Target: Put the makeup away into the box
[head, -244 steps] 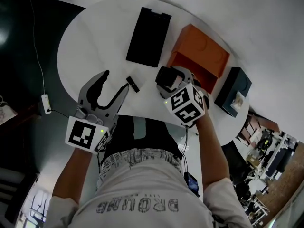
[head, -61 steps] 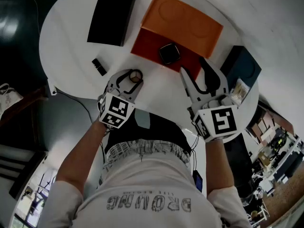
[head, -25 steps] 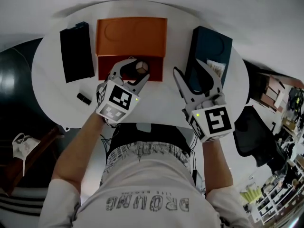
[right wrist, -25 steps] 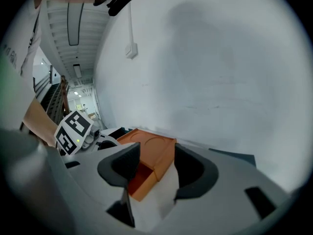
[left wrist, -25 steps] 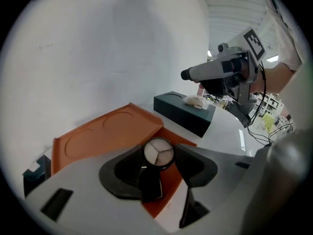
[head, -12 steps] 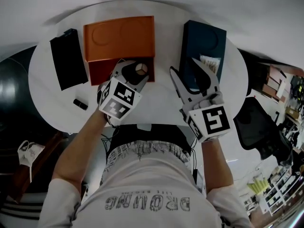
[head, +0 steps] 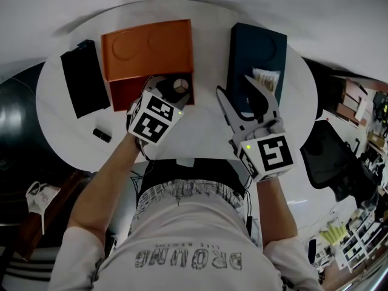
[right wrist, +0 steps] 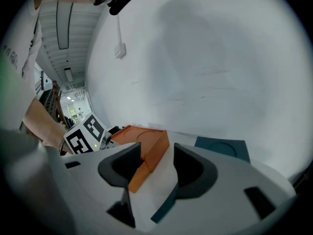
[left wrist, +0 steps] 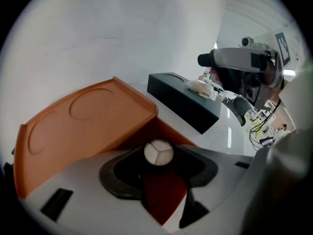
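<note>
1. My left tool (head: 173, 90) is clenched on the round makeup pot (left wrist: 158, 153). Its pale top shows right between the jaw tips, and it hangs over the open red inside of the orange box (head: 145, 47), just below the raised lid.
2. My right tool (right wrist: 156, 168) is released, jaws apart with nothing between them. It hovers over the white table (head: 200, 126) beside the dark teal box (head: 257, 44).
3. I read this as the placing step: the pot is over the box but not yet set down.
4. Next I need to lower the left tool into the tray, keeping clear of the lid's edge, and spread the jaws only once the pot sits on the floor of the box, so it doesn't roll.
5. A small black stick (head: 102, 134) lies on the table, well apart from the box and near the black case (head: 85, 83). If it's makeup, it comes next, and the left tool is the nearer one.
</note>
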{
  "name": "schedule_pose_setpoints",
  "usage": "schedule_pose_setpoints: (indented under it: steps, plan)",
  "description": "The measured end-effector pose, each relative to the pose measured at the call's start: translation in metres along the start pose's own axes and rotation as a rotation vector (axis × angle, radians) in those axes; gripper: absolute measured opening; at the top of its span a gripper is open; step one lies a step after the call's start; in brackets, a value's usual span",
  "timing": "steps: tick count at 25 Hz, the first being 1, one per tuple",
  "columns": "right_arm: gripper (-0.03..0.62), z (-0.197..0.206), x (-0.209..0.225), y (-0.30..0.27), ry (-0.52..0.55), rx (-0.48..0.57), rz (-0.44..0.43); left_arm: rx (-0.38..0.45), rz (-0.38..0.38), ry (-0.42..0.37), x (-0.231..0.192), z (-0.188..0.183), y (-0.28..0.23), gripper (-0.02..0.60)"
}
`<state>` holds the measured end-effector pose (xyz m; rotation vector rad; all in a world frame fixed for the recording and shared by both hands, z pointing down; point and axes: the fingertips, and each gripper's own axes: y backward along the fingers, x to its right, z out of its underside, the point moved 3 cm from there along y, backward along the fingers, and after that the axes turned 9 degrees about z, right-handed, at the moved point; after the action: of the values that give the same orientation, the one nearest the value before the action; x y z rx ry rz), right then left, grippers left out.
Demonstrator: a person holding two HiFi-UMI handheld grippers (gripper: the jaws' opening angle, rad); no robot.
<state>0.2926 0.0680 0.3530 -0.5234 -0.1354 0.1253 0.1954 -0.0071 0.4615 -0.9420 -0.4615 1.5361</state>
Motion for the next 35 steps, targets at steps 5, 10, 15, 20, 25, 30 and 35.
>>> schedule_pose_setpoints:
  steps: [5,10,15,20,25,30,35]
  plan:
    - [0.223,0.003,0.007,0.000,-0.012,0.002,0.006,-0.021,-0.013,0.030,-0.003,0.001,-0.003,0.233]
    - [0.222,0.007,0.008,-0.002,-0.019,-0.007,-0.001,-0.055,-0.015,0.065,-0.007,0.004,-0.007,0.233]
    - [0.223,0.008,0.009,-0.005,-0.022,-0.008,-0.010,-0.096,-0.006,0.102,-0.008,0.006,-0.009,0.233]
    - [0.224,0.008,0.010,-0.006,-0.021,-0.009,-0.013,-0.098,0.003,0.109,-0.007,0.005,-0.009,0.233]
    - [0.224,0.006,0.007,-0.008,-0.014,-0.009,-0.019,-0.087,-0.001,0.109,-0.007,0.005,-0.005,0.249]
    - [0.224,0.004,-0.001,-0.009,-0.004,-0.004,-0.033,-0.052,-0.004,0.102,-0.004,0.002,0.007,0.250]
    - [0.224,-0.006,-0.014,-0.010,0.020,0.007,-0.061,0.117,-0.033,0.058,0.005,-0.011,0.045,0.250]
